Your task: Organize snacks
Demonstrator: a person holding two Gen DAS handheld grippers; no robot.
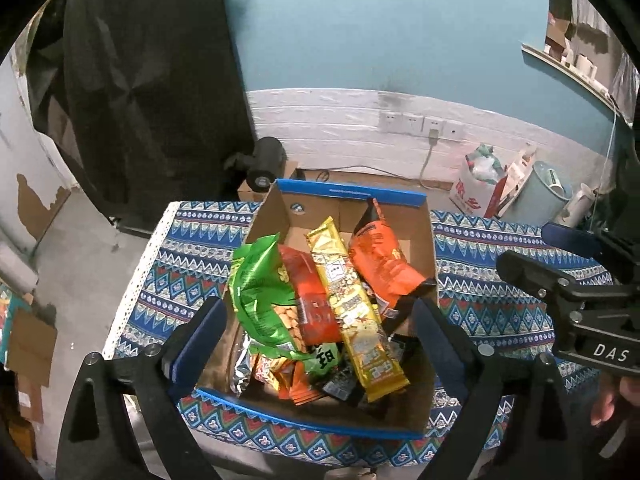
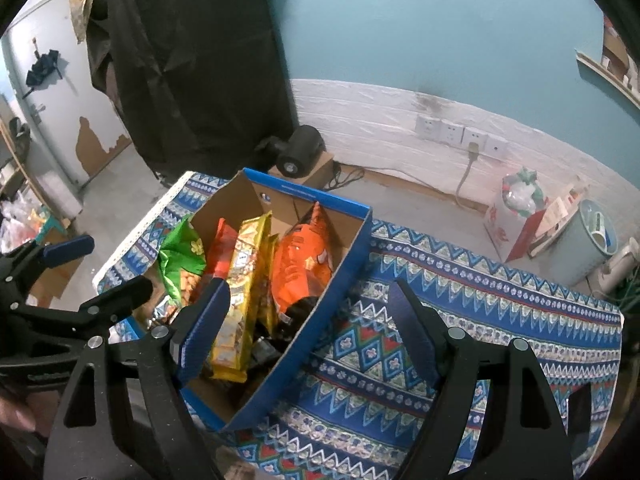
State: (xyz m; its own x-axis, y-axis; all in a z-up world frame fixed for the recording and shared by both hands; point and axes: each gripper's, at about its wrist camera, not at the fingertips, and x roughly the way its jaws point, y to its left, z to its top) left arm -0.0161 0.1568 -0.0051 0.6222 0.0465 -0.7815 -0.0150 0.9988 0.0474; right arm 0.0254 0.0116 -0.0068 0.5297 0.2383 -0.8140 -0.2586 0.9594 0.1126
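You are looking at a bench [image 1: 500, 300] that is wearing a blue patterned cloth [image 2: 460, 300] with a white lace edge. An open cardboard box [image 1: 420, 236] with blue rims is sitting directly on the cloth, toward its left side.

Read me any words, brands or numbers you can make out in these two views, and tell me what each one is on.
"DAS": white letters on the black body of the right hand-held gripper, seen at the right of the left wrist view.
Snack packets in the cardboard box: printed, too blurred to read.
White paper bag on the floor: large red characters, not legible.
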